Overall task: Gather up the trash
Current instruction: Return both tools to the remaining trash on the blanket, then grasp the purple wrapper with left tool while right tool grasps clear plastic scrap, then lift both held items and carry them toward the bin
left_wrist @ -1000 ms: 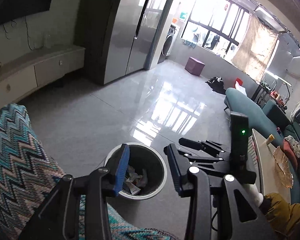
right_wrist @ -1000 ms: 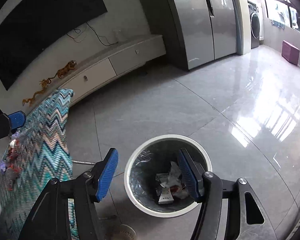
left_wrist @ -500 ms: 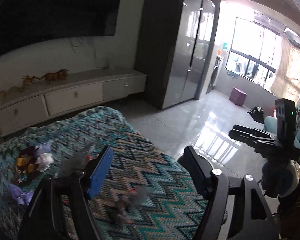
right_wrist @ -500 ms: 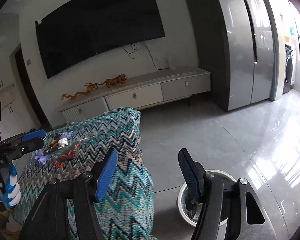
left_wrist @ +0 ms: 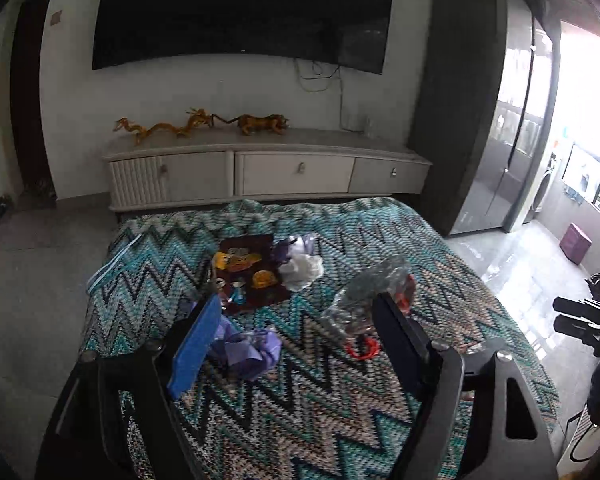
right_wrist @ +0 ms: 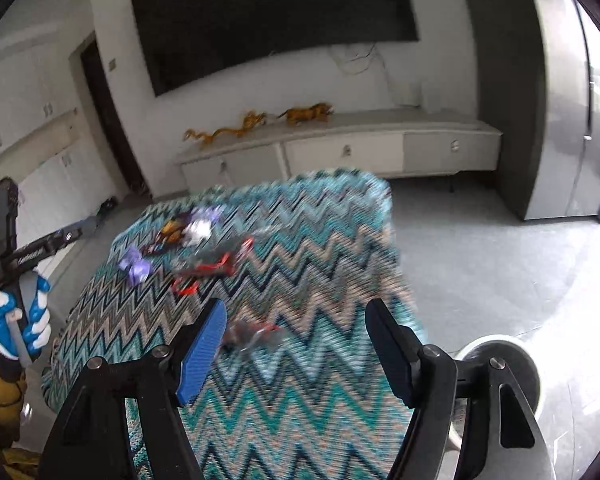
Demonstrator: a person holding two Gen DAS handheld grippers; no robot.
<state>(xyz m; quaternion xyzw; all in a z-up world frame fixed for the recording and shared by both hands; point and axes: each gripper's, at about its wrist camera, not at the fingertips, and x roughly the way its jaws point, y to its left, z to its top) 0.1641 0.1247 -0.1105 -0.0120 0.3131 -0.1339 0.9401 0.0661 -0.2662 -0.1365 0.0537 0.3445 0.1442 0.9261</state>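
My left tool (left_wrist: 296,340) hangs with jaws apart over the zigzag-covered worktop (left_wrist: 440,264), where purple wrappers (left_wrist: 248,350) lie beside a clear bag (left_wrist: 364,296). My right tool (right_wrist: 296,336) is also spread, the bin (right_wrist: 500,356) beside it.

A rough knitted zigzag cloth (left_wrist: 340,408) carries crinkly clear plastic wrappers (left_wrist: 364,300); the floor tiles (right_wrist: 480,264) shine glossy.

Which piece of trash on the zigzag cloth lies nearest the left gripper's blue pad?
The crumpled purple wrapper, right beside the left gripper blue pad; the clear plastic wrapper, white wrapper and dark red packet lie farther off.
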